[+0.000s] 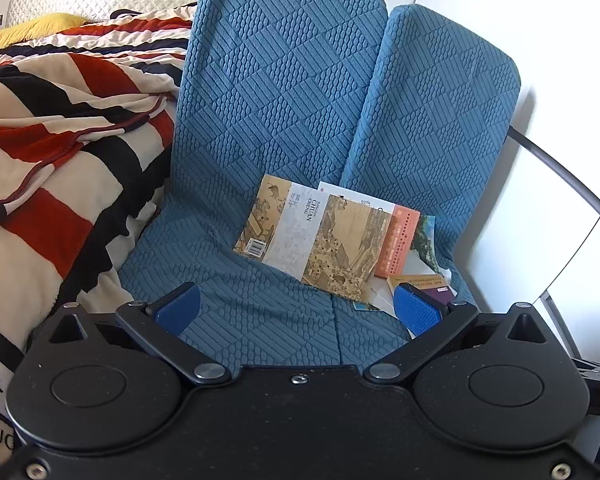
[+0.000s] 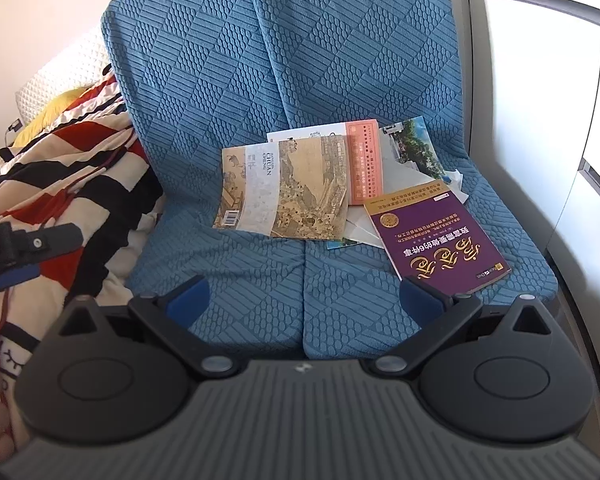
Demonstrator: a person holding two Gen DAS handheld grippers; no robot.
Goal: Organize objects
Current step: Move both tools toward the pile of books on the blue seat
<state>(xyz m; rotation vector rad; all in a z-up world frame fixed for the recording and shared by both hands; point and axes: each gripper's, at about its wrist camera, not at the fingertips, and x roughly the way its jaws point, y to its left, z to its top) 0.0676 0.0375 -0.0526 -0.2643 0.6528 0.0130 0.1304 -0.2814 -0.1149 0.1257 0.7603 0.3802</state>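
Observation:
Several books and papers lie in a loose pile at the back right of a blue sofa seat (image 2: 228, 280). A book with an old painting on its cover (image 2: 288, 192) (image 1: 316, 236) lies leftmost. An orange booklet (image 2: 364, 160) (image 1: 398, 240) and a photo print (image 2: 412, 144) rest behind it on white papers (image 2: 364, 228). A purple book (image 2: 440, 236) lies nearest, at the right; in the left wrist view it (image 1: 436, 294) is mostly hidden by a finger. My left gripper (image 1: 296, 308) hovers open short of the pile. My right gripper (image 2: 304, 296) is open too, with the purple book just beyond its right finger.
A striped red, black and cream blanket (image 1: 60, 140) (image 2: 60, 168) is heaped left of the sofa, with a yellow pillow (image 1: 36, 28) behind it. Two blue back cushions (image 1: 280, 80) rise behind the seat. A white wall (image 1: 560, 240) and a dark curved bar (image 1: 556, 168) close the right side.

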